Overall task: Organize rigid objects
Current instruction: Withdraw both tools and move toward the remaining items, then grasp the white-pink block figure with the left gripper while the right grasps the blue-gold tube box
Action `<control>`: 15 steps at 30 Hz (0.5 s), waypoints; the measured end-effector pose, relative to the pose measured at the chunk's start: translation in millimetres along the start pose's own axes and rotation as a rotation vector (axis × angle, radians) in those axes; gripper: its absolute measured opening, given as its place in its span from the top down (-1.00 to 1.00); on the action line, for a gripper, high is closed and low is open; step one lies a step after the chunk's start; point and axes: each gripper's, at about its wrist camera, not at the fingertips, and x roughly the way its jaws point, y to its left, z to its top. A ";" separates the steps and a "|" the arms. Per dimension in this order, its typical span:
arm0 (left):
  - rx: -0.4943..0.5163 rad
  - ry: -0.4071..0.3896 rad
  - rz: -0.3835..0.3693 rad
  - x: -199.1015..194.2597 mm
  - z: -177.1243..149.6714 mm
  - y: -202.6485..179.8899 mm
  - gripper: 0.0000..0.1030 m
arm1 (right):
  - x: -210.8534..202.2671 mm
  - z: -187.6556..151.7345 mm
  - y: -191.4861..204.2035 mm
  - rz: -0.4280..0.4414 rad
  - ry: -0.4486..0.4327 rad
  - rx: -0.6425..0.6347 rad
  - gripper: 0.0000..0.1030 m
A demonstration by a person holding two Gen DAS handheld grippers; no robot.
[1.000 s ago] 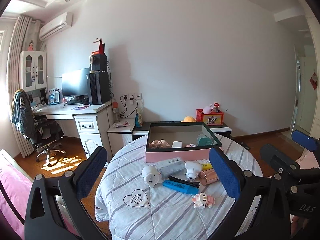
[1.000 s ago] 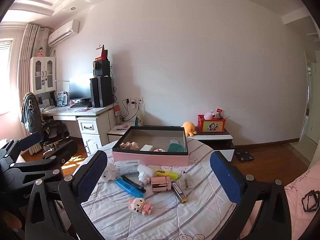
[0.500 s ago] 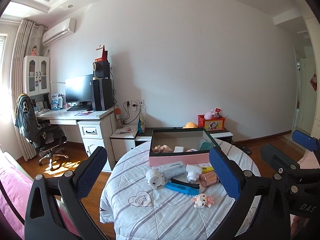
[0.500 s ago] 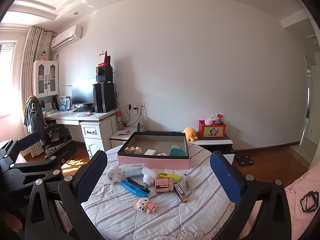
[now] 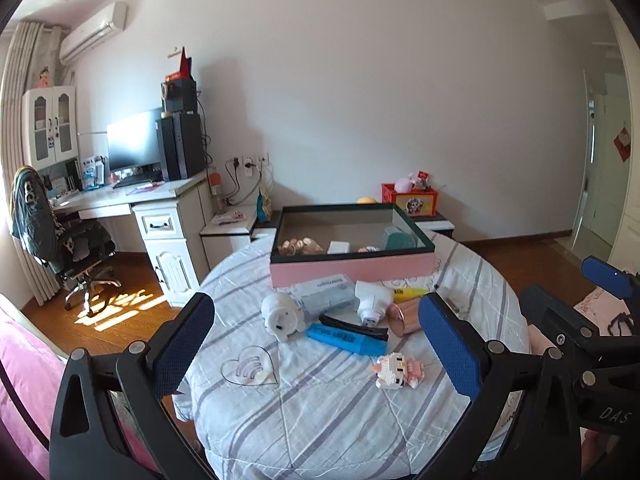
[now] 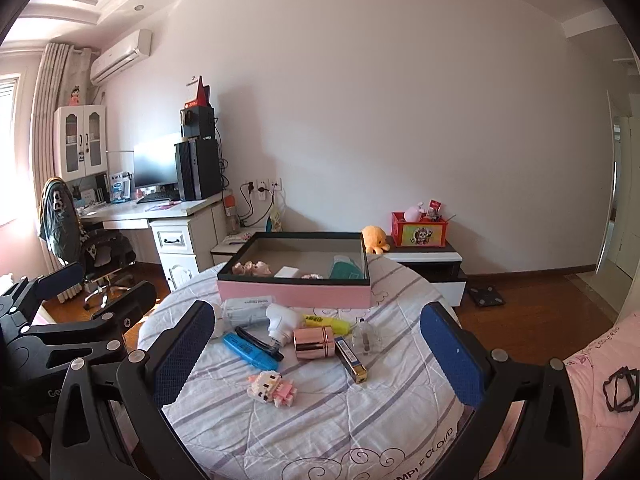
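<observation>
A pink box (image 5: pixel 352 270) (image 6: pixel 294 295) with a dark rim sits at the back of a round table with a striped cloth (image 5: pixel 320 412) (image 6: pixel 320 432); a few small things lie inside it. In front of the box lie a white pig figure (image 5: pixel 282 314), a blue marker (image 5: pixel 346 338) (image 6: pixel 248 350), a white bottle (image 5: pixel 372 300) (image 6: pixel 282 322), a rose-gold cylinder (image 5: pixel 402 318) (image 6: pixel 314 343), a yellow highlighter (image 6: pixel 326 322), a pink block figure (image 5: pixel 398 370) (image 6: pixel 272 388) and a narrow gold-tipped box (image 6: pixel 350 360). My left gripper (image 5: pixel 316 344) and right gripper (image 6: pixel 312 354) hang open above the near table, holding nothing.
A clear heart-shaped piece (image 5: pixel 250 370) lies near the left edge of the table. A desk (image 6: pixel 168 216) with a chair (image 6: pixel 96 248) stands at the left, a low cabinet (image 6: pixel 424 258) behind the table. Pink bedding (image 6: pixel 600 392) lies at the right.
Both views shifted slightly: the cameras dipped and came a little closer to the table. Nothing on the table moved and both grippers stayed open.
</observation>
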 end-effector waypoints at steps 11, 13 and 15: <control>0.017 0.258 -0.069 91.7 -52.3 -50.3 -1.00 | 70.4 -59.2 -57.2 -0.060 0.217 0.069 -1.00; 0.024 0.298 -0.076 103.9 -60.1 -58.8 -1.00 | 81.4 -68.0 -69.3 -0.067 0.251 0.087 -1.00; 0.035 0.325 -0.078 114.3 -65.7 -65.1 -1.00 | 90.0 -74.9 -77.6 -0.071 0.275 0.099 -1.00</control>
